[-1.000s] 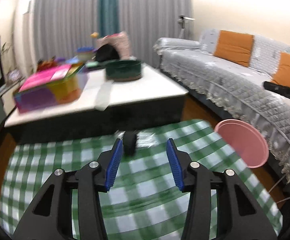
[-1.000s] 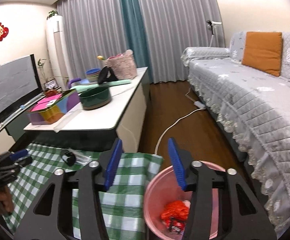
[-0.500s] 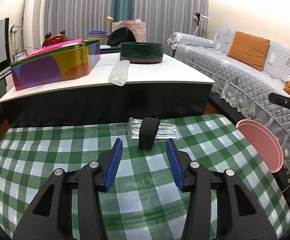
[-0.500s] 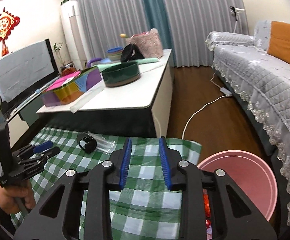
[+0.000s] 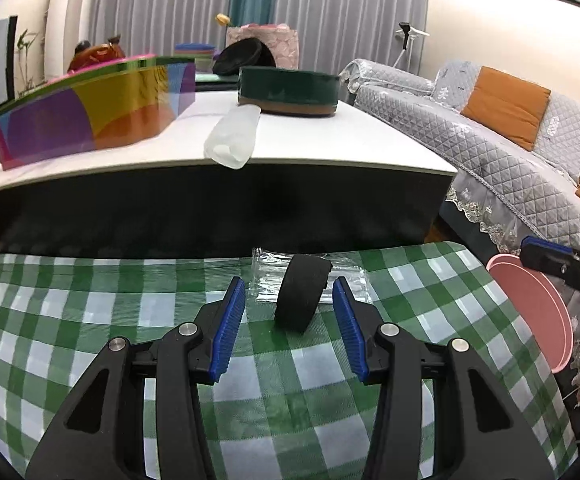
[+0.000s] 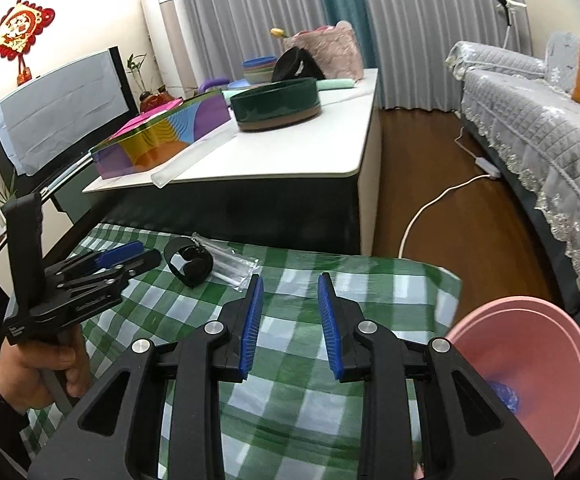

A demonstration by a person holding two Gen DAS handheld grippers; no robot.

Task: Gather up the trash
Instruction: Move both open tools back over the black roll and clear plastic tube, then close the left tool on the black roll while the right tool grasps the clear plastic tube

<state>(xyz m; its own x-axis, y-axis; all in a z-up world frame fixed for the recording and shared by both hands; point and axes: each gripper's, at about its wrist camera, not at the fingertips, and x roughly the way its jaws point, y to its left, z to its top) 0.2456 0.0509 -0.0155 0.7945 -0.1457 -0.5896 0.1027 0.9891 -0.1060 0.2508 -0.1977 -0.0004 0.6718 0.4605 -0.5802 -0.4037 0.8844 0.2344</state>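
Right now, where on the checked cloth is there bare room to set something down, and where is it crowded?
The green checked cloth is bare between the black ring and the pink bin, and on its near left side in the left wrist view. The crowded part is the far edge, where the ring stands on a clear plastic wrapper below the white table.

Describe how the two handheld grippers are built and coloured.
Both match: the left gripper and right gripper are matte black plastic with triangular cut-outs, silver round pivot bolts and ribbed blue pads lining the jaws. From the side, the left gripper shows a black upright handle and small white lettering.
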